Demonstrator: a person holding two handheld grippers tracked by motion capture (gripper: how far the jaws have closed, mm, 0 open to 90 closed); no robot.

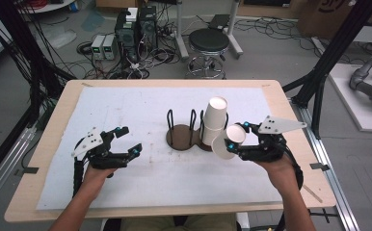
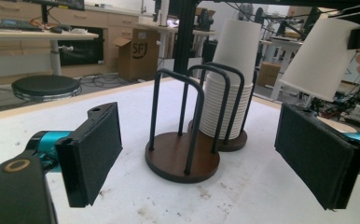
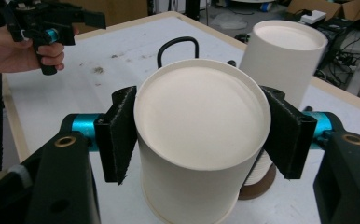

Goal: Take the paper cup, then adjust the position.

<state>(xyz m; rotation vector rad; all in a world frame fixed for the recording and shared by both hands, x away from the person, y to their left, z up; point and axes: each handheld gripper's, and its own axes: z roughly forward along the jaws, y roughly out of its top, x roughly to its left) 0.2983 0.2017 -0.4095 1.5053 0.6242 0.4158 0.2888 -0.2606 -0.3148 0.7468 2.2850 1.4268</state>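
A dark wooden cup holder point(image 1: 180, 137) with black wire hoops stands mid-table; its left base point(image 2: 178, 158) is empty. Its right base holds an upside-down stack of white paper cups point(image 1: 214, 118) point(image 2: 234, 60) point(image 3: 285, 56). My right gripper point(image 1: 238, 135) point(image 3: 199, 135) is shut on a single white paper cup point(image 1: 225, 142) point(image 3: 201, 126), its pads pressed to both sides, held tilted just right of the stack. That cup point(image 2: 320, 56) hangs in the air at the upper right of the left gripper view. My left gripper point(image 1: 130, 140) point(image 2: 201, 140) is open and empty, left of the holder, low over the mat.
A white mat point(image 1: 140, 183) covers most of the wooden table point(image 1: 54, 139). Behind the far edge stand a black stool point(image 1: 208, 41) and computer gear with cables point(image 1: 136, 29) on the floor. Black frame posts point(image 1: 328, 62) rise at the right.
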